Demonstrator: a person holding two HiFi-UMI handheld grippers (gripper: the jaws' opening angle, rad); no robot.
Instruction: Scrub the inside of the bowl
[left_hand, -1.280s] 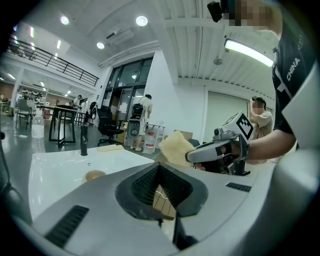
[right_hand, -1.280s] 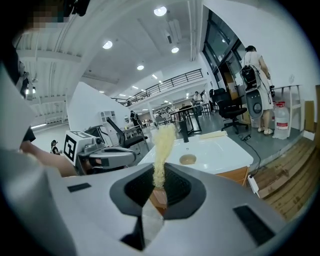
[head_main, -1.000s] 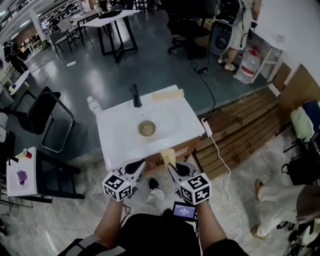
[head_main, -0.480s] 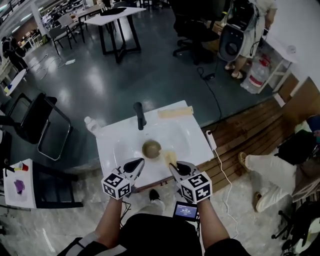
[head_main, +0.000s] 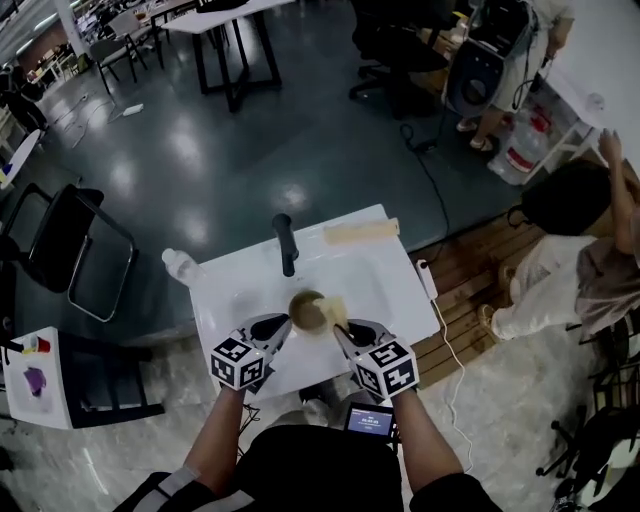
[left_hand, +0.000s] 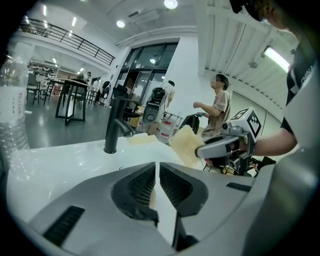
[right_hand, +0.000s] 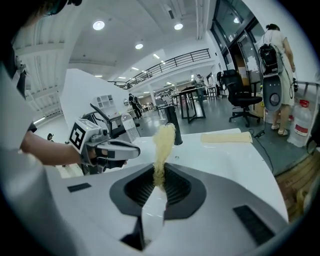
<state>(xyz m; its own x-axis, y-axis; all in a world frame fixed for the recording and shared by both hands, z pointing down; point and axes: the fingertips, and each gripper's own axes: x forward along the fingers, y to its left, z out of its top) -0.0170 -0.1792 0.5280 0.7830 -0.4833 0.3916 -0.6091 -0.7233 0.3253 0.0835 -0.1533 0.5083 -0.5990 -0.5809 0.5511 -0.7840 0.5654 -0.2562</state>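
You held both grippers low over the near edge of the white sink top (head_main: 232, 290), with the bowl (head_main: 306, 312) sitting in the basin just ahead of them and just in front of the black faucet (head_main: 286, 245).

Your left gripper (head_main: 280, 324) had its jaws pressed together with nothing pinched. In the head view its tip lay just beside the bowl's near-left rim; whether it touched the rim could not be told.

Your right gripper (head_main: 343, 330) was clamped on a yellow sponge (head_main: 337, 309) — in the right gripper view the sponge (right_hand: 162, 142) stood up out of the closed jaws, edge-on. From above, the sponge overlapped the bowl's right rim, so the bowl lay between the two tips, a little forward of both. Neither gripper view showed the bowl itself; each gripper's own body hid it.

Across the basin, the left gripper view caught the right gripper (left_hand: 200, 152) with the sponge (left_hand: 186, 145) fanned out beside it, and the right gripper view caught the left gripper (right_hand: 136, 148) opposite.

A clear plastic bottle (head_main: 180, 266) stood at the sink top's far-left corner, and a folded yellow cloth (head_main: 361, 232) lay along its far-right edge — both well apart from the bowl.
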